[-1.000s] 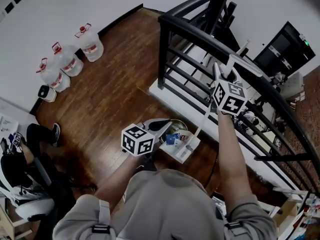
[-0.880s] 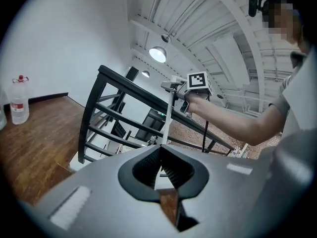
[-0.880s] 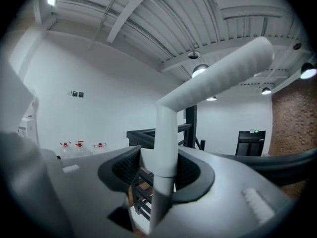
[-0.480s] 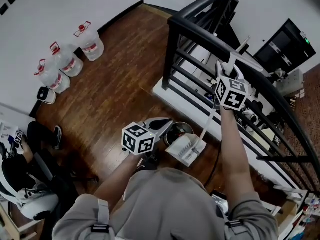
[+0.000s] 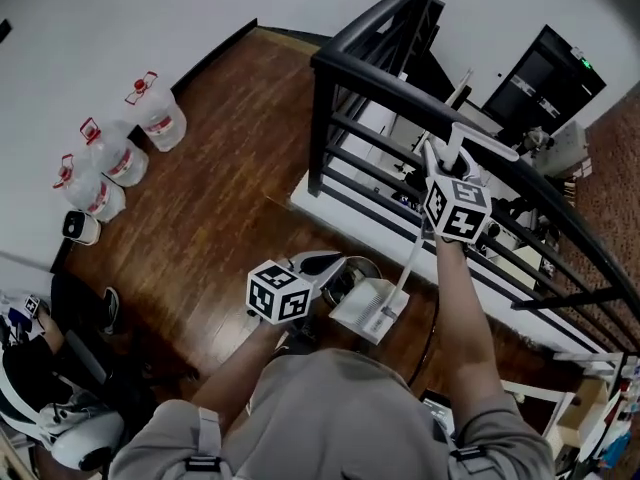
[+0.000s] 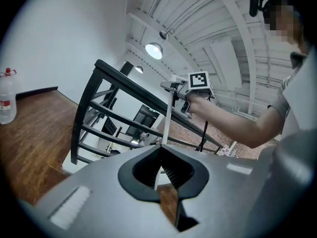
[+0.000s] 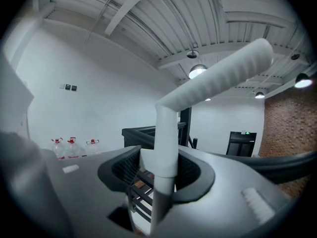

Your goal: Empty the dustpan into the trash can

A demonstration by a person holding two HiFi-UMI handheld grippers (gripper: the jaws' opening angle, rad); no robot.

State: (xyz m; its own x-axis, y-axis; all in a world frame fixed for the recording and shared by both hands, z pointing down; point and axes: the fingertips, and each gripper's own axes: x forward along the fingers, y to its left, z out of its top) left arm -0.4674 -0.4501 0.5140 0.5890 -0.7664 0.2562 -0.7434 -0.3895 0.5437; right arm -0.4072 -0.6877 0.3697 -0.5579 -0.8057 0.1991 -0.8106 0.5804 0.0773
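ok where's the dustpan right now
The dustpan hangs low centre in the head view, beside the trash can, its white handle clamped in the right gripper by the black railing.

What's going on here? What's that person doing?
A person holds a gripper in each hand. The right gripper has its jaws clamped on the long white handle of a white plastic dustpan, whose pan hangs by a round trash can on the wooden floor. The left gripper, jaws together and empty, hovers beside the can.
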